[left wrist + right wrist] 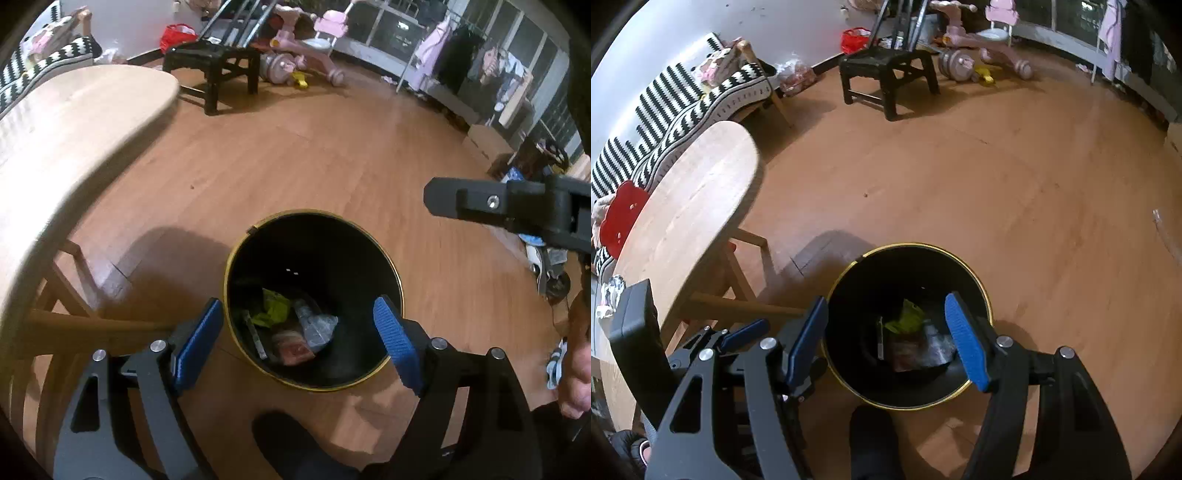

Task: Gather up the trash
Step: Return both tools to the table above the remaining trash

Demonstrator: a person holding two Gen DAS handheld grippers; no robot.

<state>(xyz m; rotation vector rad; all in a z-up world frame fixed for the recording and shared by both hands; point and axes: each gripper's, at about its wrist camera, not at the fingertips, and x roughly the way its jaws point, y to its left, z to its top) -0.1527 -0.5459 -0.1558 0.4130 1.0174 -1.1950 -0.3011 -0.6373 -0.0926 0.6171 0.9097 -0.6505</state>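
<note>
A black trash bin with a gold rim [384,254] stands on the wooden floor; it also shows in the right wrist view [979,284]. Inside lie a yellow-green wrapper [275,308], clear crumpled plastic [317,326] and a pinkish packet [293,347]. My left gripper [299,343] is open and empty, held above the bin mouth. My right gripper [890,339] is open and empty, also above the bin. The right gripper's body shows at the right of the left wrist view [517,206]. The left gripper shows at the lower left of the right wrist view [738,339].
A round wooden table [687,206] stands left of the bin, with a red bear-shaped object [622,214] beside it. A black stool [890,70], pink toy tricycle [990,44] and striped sofa [683,107] stand at the back. A dark foot [871,443] is below the bin.
</note>
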